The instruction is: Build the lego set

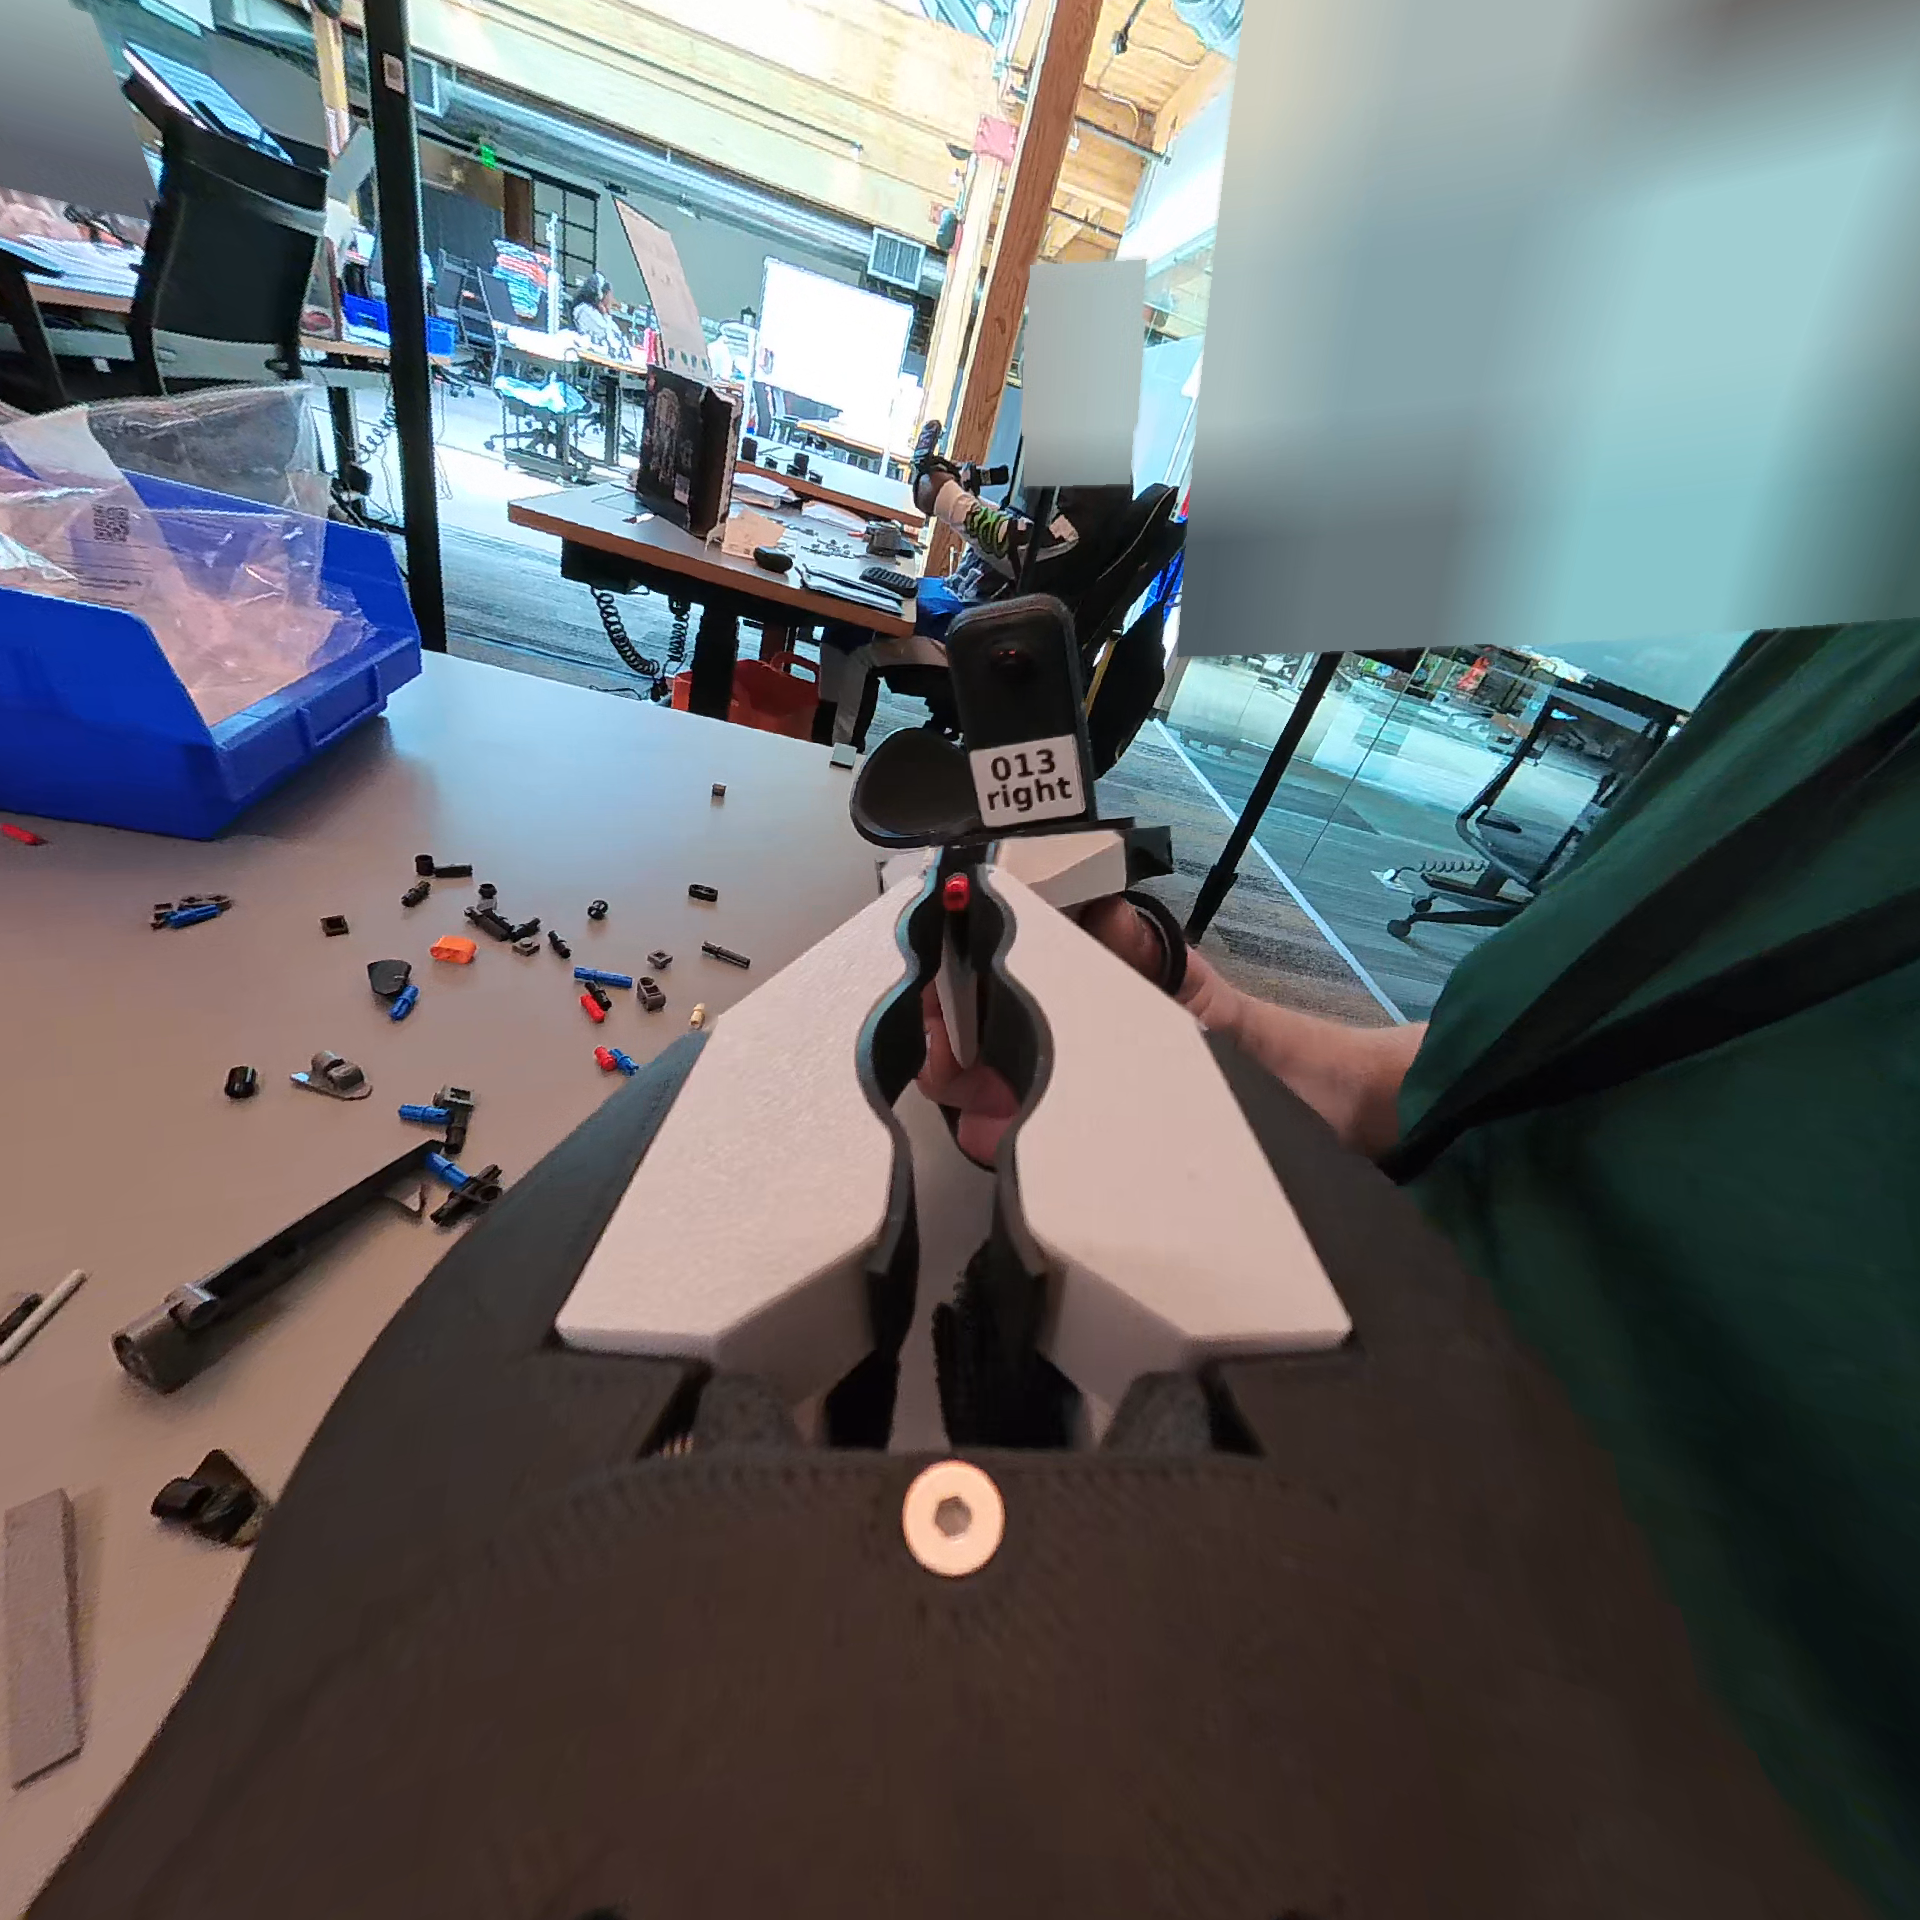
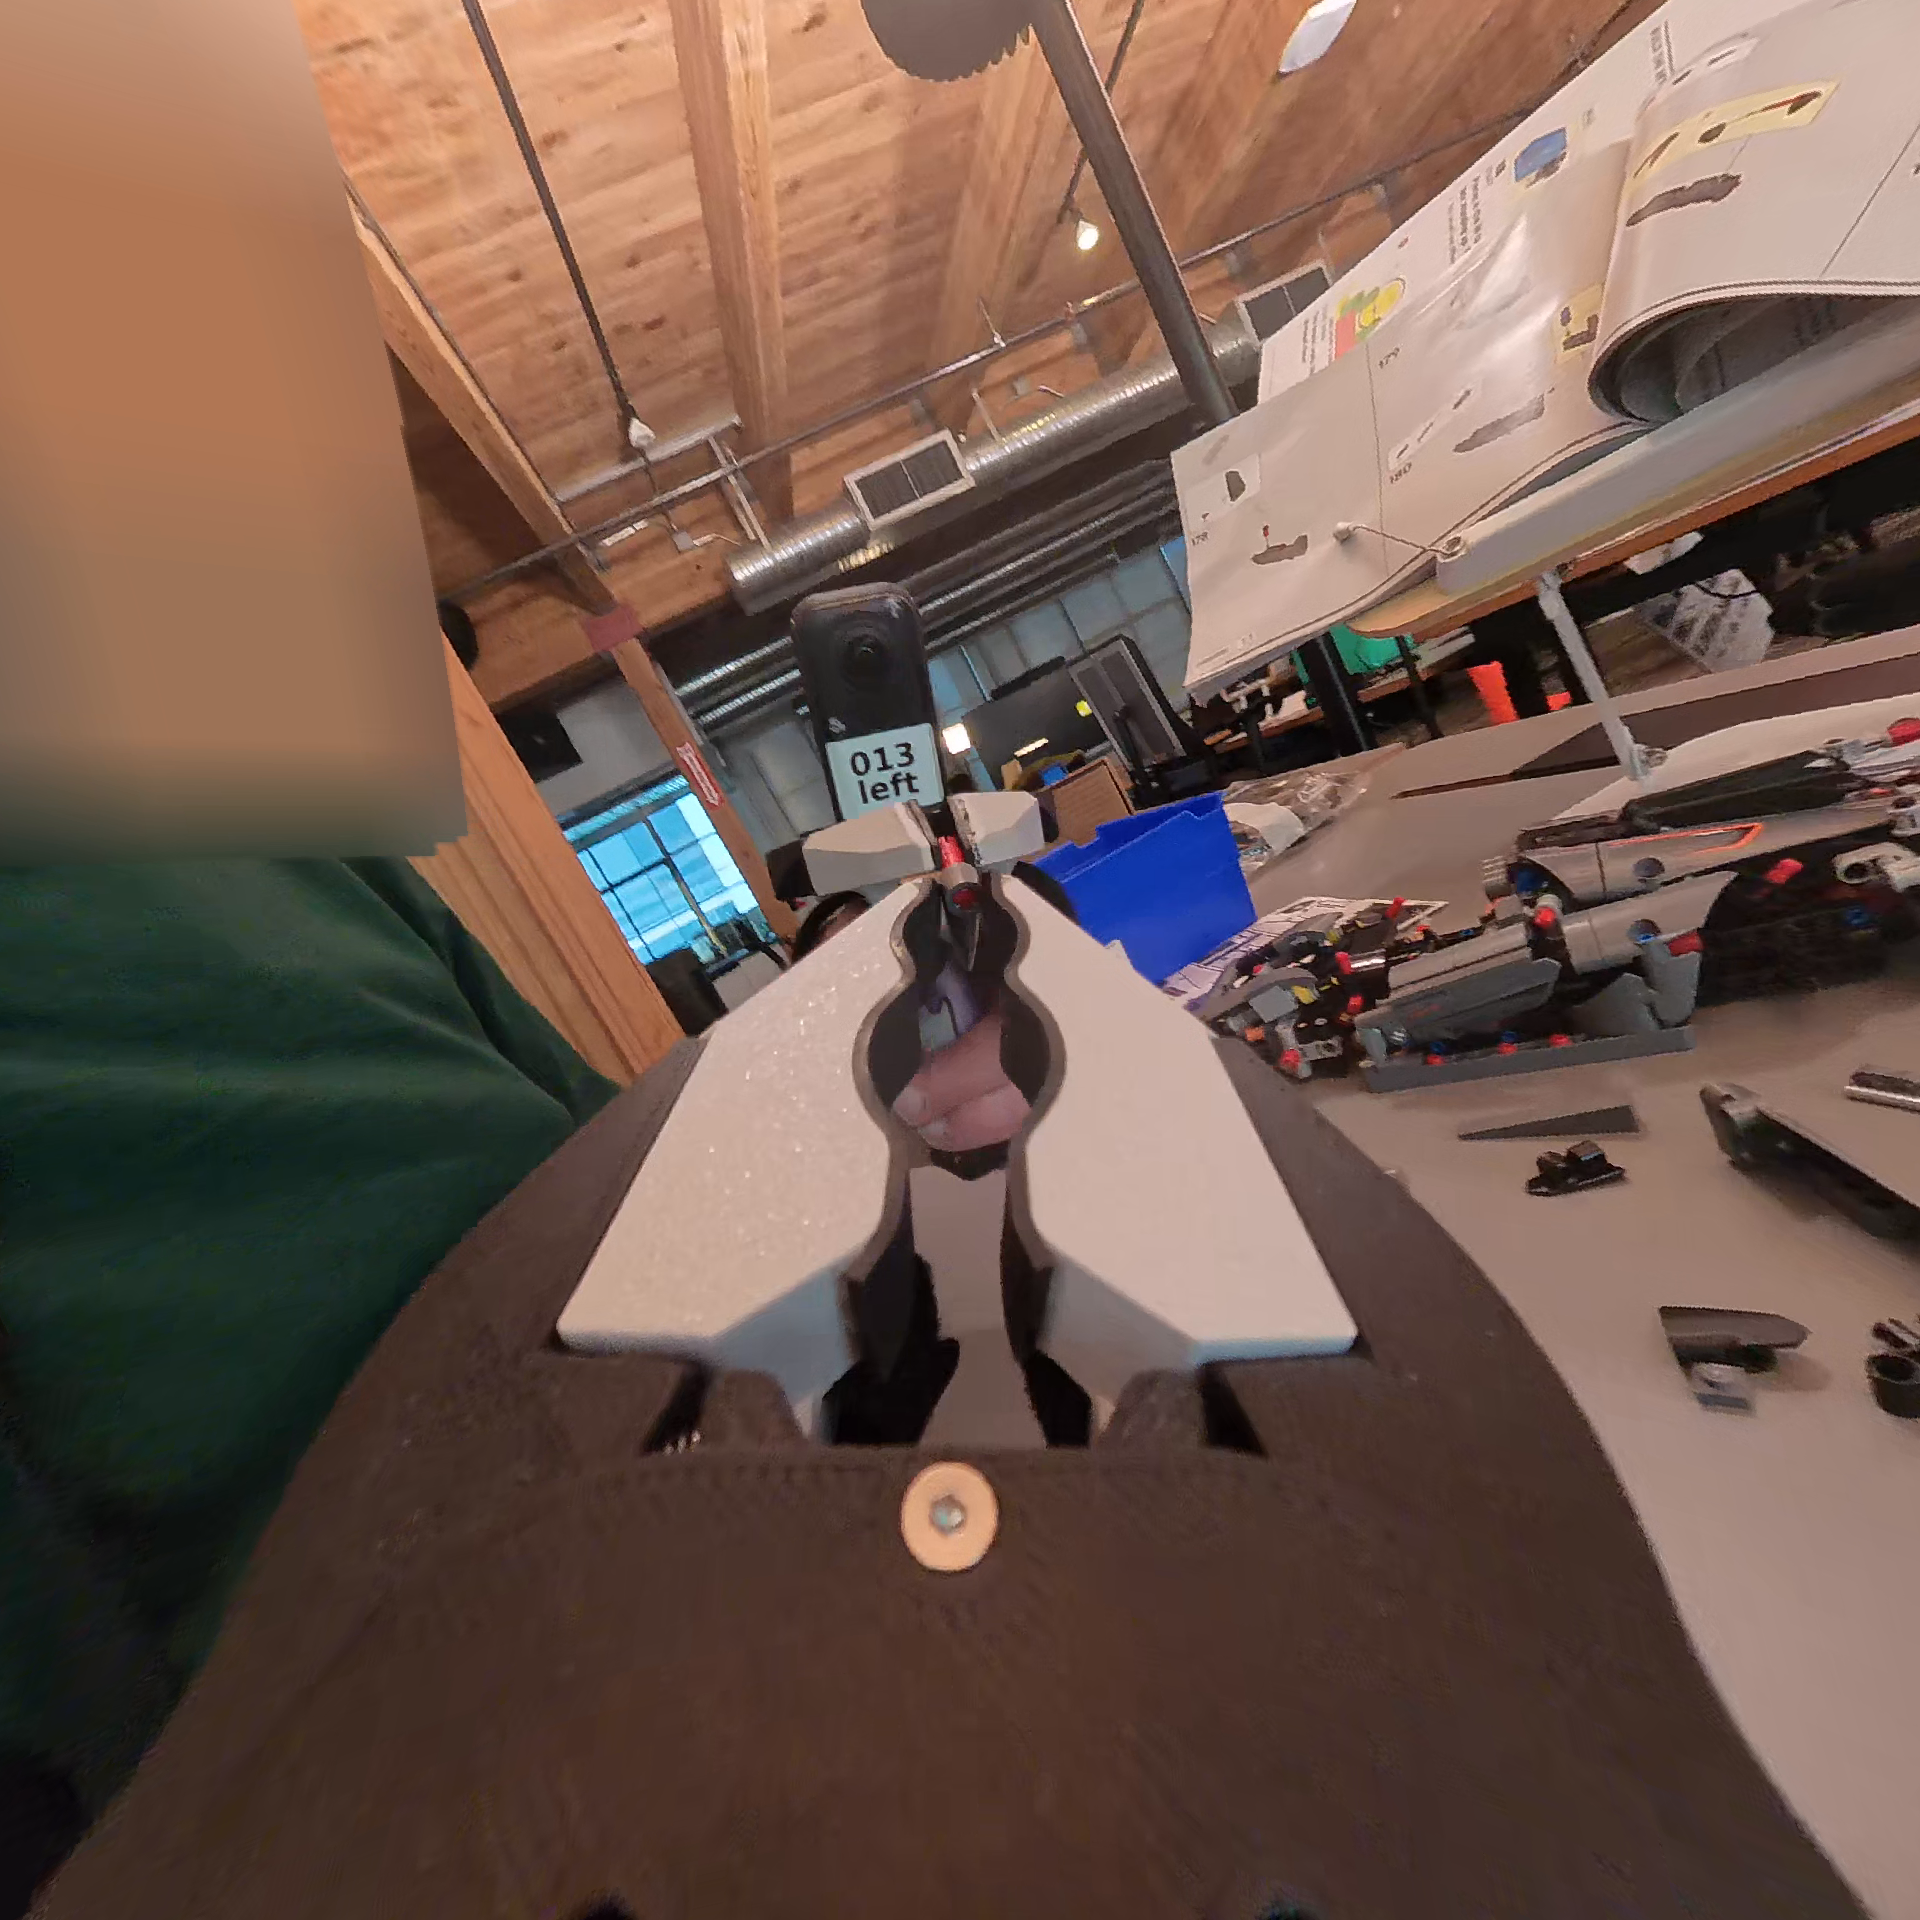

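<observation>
Nearby, loose pieces (image 1: pixel 488 966) beside blue bin (image 1: pixel 156 717)

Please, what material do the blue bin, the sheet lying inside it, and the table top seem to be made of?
The blue bin looks like hard moulded plastic: even saturated colour, a soft sheen, ribbed rim. The sheet inside it appears to be thin clear plastic film, since it is see-through, creased and glinting. The table top seems a matte grey laminate, smooth and without grain, though what lies beneath cannot be told.
</observation>
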`<act>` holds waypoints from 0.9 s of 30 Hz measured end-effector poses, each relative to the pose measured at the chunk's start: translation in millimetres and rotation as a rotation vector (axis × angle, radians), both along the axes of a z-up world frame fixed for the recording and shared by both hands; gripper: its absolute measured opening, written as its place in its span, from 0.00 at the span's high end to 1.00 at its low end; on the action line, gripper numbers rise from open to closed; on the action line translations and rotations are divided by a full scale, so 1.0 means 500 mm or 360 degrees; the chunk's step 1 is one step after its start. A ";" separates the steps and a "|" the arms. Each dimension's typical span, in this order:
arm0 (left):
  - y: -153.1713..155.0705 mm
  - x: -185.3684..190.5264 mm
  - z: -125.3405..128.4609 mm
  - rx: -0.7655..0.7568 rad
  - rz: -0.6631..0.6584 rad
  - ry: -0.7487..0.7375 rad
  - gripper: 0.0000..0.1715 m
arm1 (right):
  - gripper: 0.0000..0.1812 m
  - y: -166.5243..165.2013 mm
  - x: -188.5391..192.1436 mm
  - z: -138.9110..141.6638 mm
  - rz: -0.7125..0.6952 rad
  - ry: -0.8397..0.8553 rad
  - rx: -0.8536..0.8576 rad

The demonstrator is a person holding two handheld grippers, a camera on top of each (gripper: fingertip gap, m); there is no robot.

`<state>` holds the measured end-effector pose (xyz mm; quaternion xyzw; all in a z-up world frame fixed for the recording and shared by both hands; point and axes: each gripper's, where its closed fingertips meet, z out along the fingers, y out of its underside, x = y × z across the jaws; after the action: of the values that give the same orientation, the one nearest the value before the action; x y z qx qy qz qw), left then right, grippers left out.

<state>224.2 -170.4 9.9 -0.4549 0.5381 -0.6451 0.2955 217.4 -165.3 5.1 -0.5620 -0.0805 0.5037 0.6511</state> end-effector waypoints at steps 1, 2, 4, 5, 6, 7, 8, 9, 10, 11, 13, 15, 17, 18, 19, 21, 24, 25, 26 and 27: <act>-0.001 0.000 -0.001 -0.0009 -0.0009 0.0004 0.99 | 0.96 -0.002 0.001 0.001 0.0021 0.0036 0.0001; -0.001 0.000 -0.001 -0.0018 -0.0011 0.0002 0.99 | 0.95 -0.005 0.001 0.003 0.0035 0.0062 0.0005; -0.006 -0.001 -0.001 -0.0043 -0.0035 -0.0002 0.99 | 0.97 -0.008 0.002 0.002 0.0030 0.0067 0.0014; -0.009 -0.001 -0.001 -0.0064 -0.0053 0.0000 0.99 | 0.98 -0.011 0.001 0.001 0.0016 0.0053 0.0026; -0.012 -0.002 -0.002 -0.0081 -0.0067 -0.0002 0.99 | 0.98 -0.014 0.000 0.000 0.0011 0.0033 0.0032; -0.015 -0.004 -0.002 -0.0099 -0.0085 0.0000 0.99 | 0.98 -0.017 -0.002 0.000 0.0008 0.0009 0.0035; -0.017 -0.005 -0.005 -0.0110 -0.0097 0.0008 0.99 | 0.98 -0.019 -0.002 -0.003 -0.0003 -0.0019 0.0034; -0.019 -0.005 -0.009 -0.0113 -0.0103 0.0021 0.99 | 0.98 -0.021 -0.002 -0.006 -0.0020 -0.0049 0.0030; -0.020 -0.005 -0.012 -0.0113 -0.0112 0.0034 0.99 | 0.98 -0.022 -0.003 -0.010 -0.0034 -0.0080 0.0028; -0.022 -0.007 -0.014 -0.0107 -0.0120 0.0035 0.99 | 0.98 -0.025 -0.004 -0.012 -0.0049 -0.0103 0.0029; -0.022 -0.010 -0.013 -0.0109 -0.0121 0.0024 0.95 | 0.98 -0.029 -0.006 -0.019 -0.0081 -0.0149 0.0028; -0.012 -0.012 -0.012 -0.0088 -0.0091 0.0031 0.92 | 0.98 -0.033 -0.006 -0.030 -0.0131 -0.0229 0.0026; 0.004 -0.012 -0.011 -0.0052 -0.0042 0.0035 0.90 | 0.98 -0.038 -0.006 -0.042 -0.0169 -0.0320 0.0025; 0.012 -0.010 -0.014 -0.0023 -0.0019 0.0057 0.89 | 0.98 -0.042 -0.006 -0.047 -0.0190 -0.0369 0.0035; 0.019 -0.007 -0.019 0.0019 0.0001 0.0086 0.89 | 0.98 -0.047 -0.005 -0.052 -0.0216 -0.0416 0.0046; 0.030 0.005 -0.021 0.0084 0.0031 0.0125 0.89 | 0.98 -0.055 0.000 -0.062 -0.0266 -0.0500 0.0049; 0.043 0.038 -0.042 0.0231 0.0066 0.0234 0.90 | 0.98 -0.067 0.014 -0.073 -0.0350 -0.0575 0.0041; 0.047 0.053 -0.053 0.0292 0.0087 0.0273 0.91 | 0.97 -0.074 0.017 -0.074 -0.0357 -0.0577 0.0049; 0.046 0.070 -0.067 0.0338 0.0091 0.0322 0.91 | 0.98 -0.080 0.020 -0.073 -0.0369 -0.0575 0.0060; 0.044 0.089 -0.081 0.0375 0.0087 0.0374 0.91 | 0.98 -0.087 0.022 -0.071 -0.0373 -0.0573 0.0070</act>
<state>268.6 -148.4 -30.8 -0.5039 0.6282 -0.5117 0.2994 228.2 -208.7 -30.6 -0.6341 -0.1405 0.3142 0.6924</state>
